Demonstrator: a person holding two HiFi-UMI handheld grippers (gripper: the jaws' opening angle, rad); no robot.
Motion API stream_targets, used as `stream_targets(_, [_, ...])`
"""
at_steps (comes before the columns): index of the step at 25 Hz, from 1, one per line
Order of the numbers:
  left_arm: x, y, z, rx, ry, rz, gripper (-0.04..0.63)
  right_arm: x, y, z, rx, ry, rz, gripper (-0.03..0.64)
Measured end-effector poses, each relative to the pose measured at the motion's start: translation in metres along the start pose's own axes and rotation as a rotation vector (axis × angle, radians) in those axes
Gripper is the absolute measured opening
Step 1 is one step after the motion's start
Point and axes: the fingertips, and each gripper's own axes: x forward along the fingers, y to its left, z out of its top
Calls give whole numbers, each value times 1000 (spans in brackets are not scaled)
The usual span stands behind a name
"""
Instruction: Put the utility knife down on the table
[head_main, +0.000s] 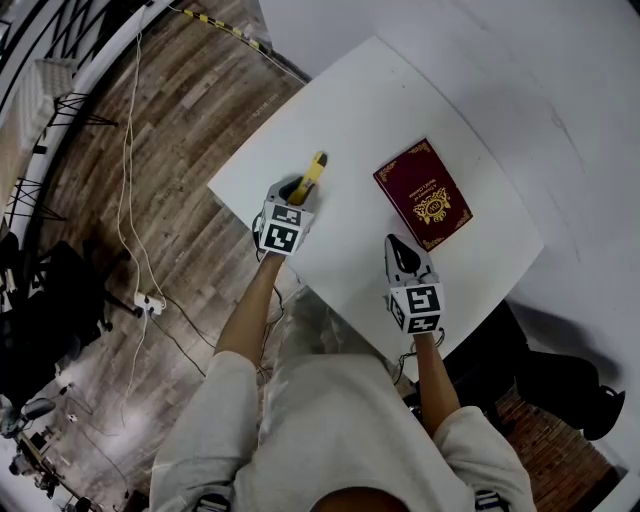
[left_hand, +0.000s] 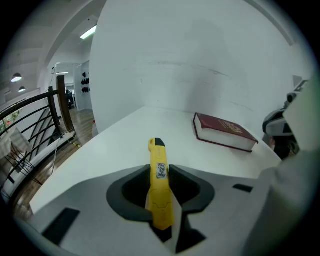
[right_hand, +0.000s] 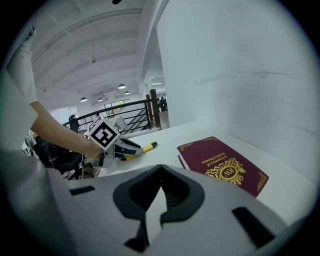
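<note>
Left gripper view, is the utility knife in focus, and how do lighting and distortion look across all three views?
Left gripper view: the utility knife is reasonably sharp, though its label is unreadable; there is strong fisheye bending and the corners are dark. Right gripper view: same fisheye bend, even indoor light, and the gold print on the book is clear. Head view: the white table is bright with only soft shadows, and the picture's edges curve.

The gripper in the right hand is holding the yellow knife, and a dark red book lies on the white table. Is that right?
Not quite. It is the left gripper that holds the yellow knife; the left gripper view shows it clamped between those jaws. The right gripper holds nothing. The dark red book does lie on the white table.
</note>
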Motion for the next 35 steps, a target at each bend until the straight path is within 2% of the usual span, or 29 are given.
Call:
stream_targets(6, [-1, -2, 1, 9, -12, -6, 130, -2, -1, 0, -6, -1, -3, -2])
stream_targets(11, [-1, -6, 2, 17, -17, -36, 218, -5, -1, -3, -6, -3, -5, -3])
stream_targets(18, [-11, -5, 5, 12, -30, -34, 239, -11, 4, -3, -11, -7, -5, -3])
stream_targets(24, [-32, -6, 11, 2, -89, 0, 236, -16, 9, -1, -19, -19, 0, -3])
stream_targets(27, [-49, -7, 13, -2, -121, 14, 175, -20, 14, 0, -25, -25, 5, -2])
stream_targets(29, [-63, -7, 18, -2, -154, 33, 103, -22, 16, 1, -32, -28, 9, -3])
stream_targets(32, [-86, -6, 24, -17, -211, 71, 34, -25, 20, 2, -39, -33, 13, -2])
stream_targets(35, [-106, -8, 26, -37, -246, 86, 15, -27, 24, 6, -45, -43, 19, -2])
